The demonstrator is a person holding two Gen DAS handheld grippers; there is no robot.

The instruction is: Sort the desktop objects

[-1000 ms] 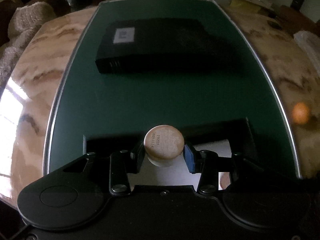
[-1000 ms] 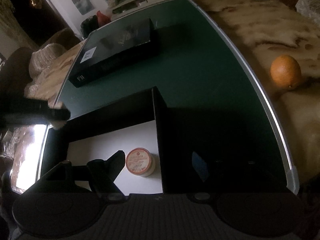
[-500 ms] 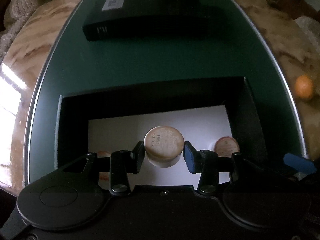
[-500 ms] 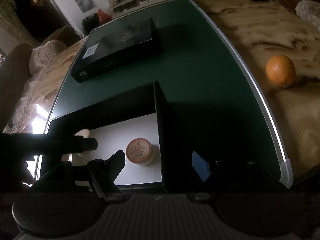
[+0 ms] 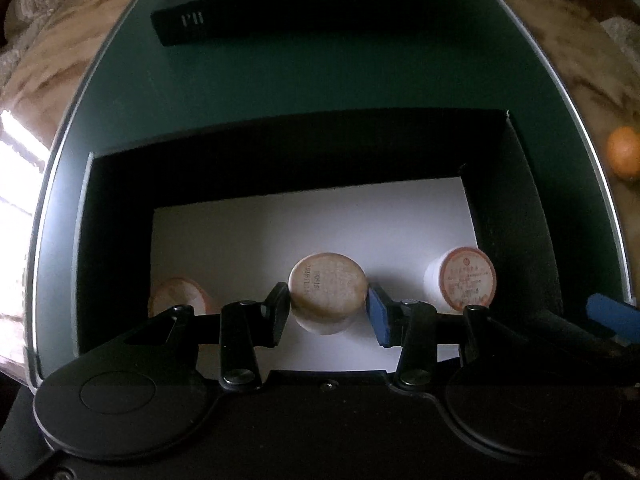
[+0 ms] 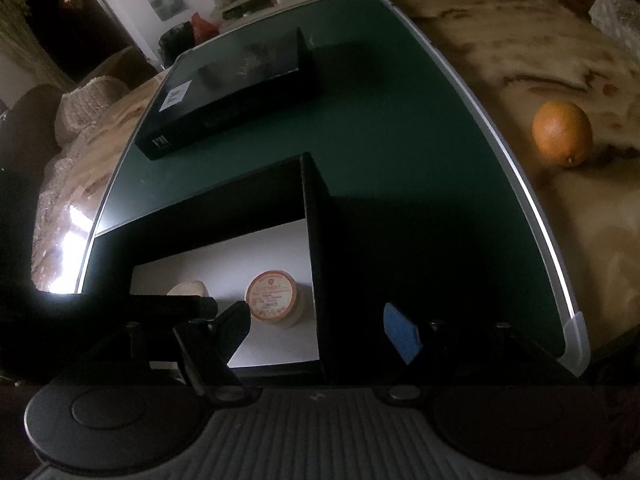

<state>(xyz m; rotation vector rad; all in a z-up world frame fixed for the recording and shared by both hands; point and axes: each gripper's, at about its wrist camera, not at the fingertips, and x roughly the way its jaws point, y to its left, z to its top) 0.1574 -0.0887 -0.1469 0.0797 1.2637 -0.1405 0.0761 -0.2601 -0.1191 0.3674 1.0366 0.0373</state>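
My left gripper (image 5: 327, 312) is shut on a round tan jar (image 5: 328, 292) and holds it inside the open black box (image 5: 280, 136), over its white floor. A second jar with an orange-rimmed lid (image 5: 464, 278) stands at the box's right end, and a third (image 5: 180, 300) at the left end. In the right wrist view my right gripper (image 6: 320, 326) is open and empty, its fingers straddling the box's right wall (image 6: 316, 240); the orange-lidded jar (image 6: 274, 296) sits just inside that wall, with the left gripper and its jar (image 6: 188, 289) beside it.
A closed black box (image 5: 280, 12) lies at the far end of the green mat (image 5: 320, 80); it also shows in the right wrist view (image 6: 232, 96). An orange (image 6: 562, 134) lies on the marbled tabletop to the right of the mat.
My left gripper has come down and forward with the jar, from above the box's near wall into the box. The right gripper has stayed put over the right wall.
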